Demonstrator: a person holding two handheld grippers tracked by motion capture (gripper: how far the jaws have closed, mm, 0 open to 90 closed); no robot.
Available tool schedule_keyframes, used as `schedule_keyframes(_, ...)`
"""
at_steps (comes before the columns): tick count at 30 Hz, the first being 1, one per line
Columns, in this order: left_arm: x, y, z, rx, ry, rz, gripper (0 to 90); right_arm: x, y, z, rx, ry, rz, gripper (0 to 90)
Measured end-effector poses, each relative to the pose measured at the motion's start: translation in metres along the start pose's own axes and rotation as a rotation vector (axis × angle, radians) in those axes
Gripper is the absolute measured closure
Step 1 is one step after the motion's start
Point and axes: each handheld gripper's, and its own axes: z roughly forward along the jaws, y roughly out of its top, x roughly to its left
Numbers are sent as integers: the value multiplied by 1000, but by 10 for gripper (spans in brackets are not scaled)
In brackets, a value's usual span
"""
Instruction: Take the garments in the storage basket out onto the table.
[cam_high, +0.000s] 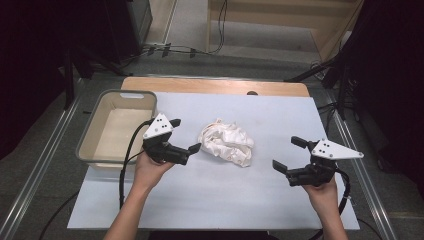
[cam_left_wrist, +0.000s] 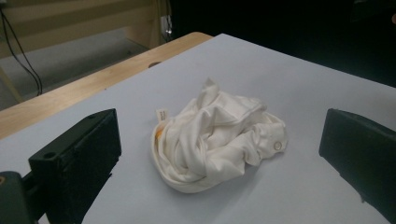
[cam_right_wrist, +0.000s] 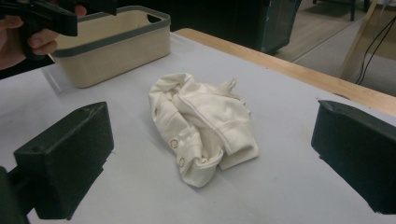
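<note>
Two grippers flank a crumpled white garment (cam_high: 226, 142) lying mid-surface (cam_high: 280, 190), beside the bin (cam_high: 95, 131); left gripper (cam_high: 185, 135) near it, right gripper (cam_high: 287, 152) well apart, jaws of both spread and empty; a shallow pinch on a loose fold would likely slip, or lift one layer only.

Black tongs (cam_high: 184, 135), white three-cornered plates

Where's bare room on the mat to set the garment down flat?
Widest bare patch: the mat near the person, between the two forearms, below the crumpled white garment. Also bare: beyond the garment to the wooden edge. Crowded: between the basket, left gripper and garment.
</note>
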Motion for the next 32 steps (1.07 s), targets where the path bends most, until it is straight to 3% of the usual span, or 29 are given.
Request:
schedule_keyframes(16,0,-13,-24,-42,22,-11,0,0,0,-1,-6,-3,0,0)
schedule_keyframes(32,3,-22,-38,-66,38,-20,0,0,0,-5,-22,-7,-2,0)
